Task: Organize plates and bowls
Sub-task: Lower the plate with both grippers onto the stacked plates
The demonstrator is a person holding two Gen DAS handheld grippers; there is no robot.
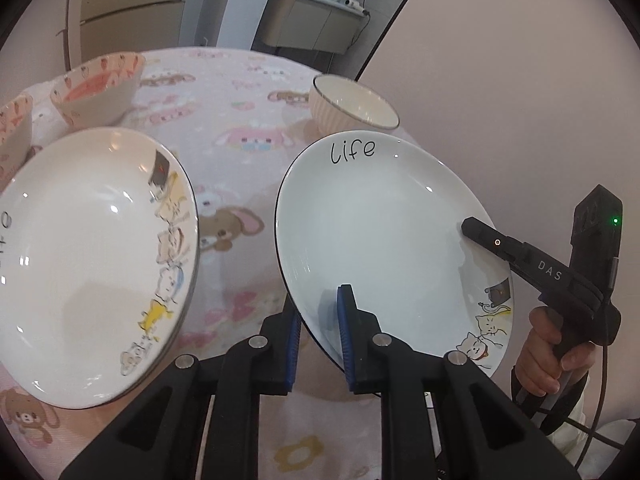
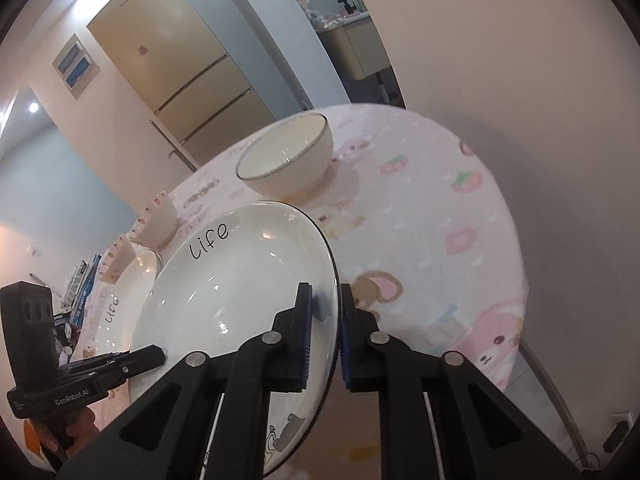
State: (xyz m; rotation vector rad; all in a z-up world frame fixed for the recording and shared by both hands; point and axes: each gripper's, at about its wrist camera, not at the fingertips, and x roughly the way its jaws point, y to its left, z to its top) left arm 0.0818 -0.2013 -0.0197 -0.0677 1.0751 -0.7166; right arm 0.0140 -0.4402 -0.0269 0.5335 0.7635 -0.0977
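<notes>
Together, two hand-held grippers carry one white plate (image 1: 372,232), lettered "life", tilted above the bench (image 1: 240,120) with its pink cartoon cloth. The left gripper (image 1: 320,340) has its blue-padded fingers (image 1: 346,332) pinching the plate's near rim, one pad on the face, the other beneath. The right gripper (image 2: 323,336) pinches the opposite rim the same way, so the plate hangs level enough between two grips, probably for steadiness. A second, matching plate (image 1: 88,264) lies just beside it on the cloth, a likely stacking target. Farther back stand a plain ribbed bowl (image 1: 352,106) and two strawberry-patterned bowls (image 1: 96,88), well apart from the fingers.
</notes>
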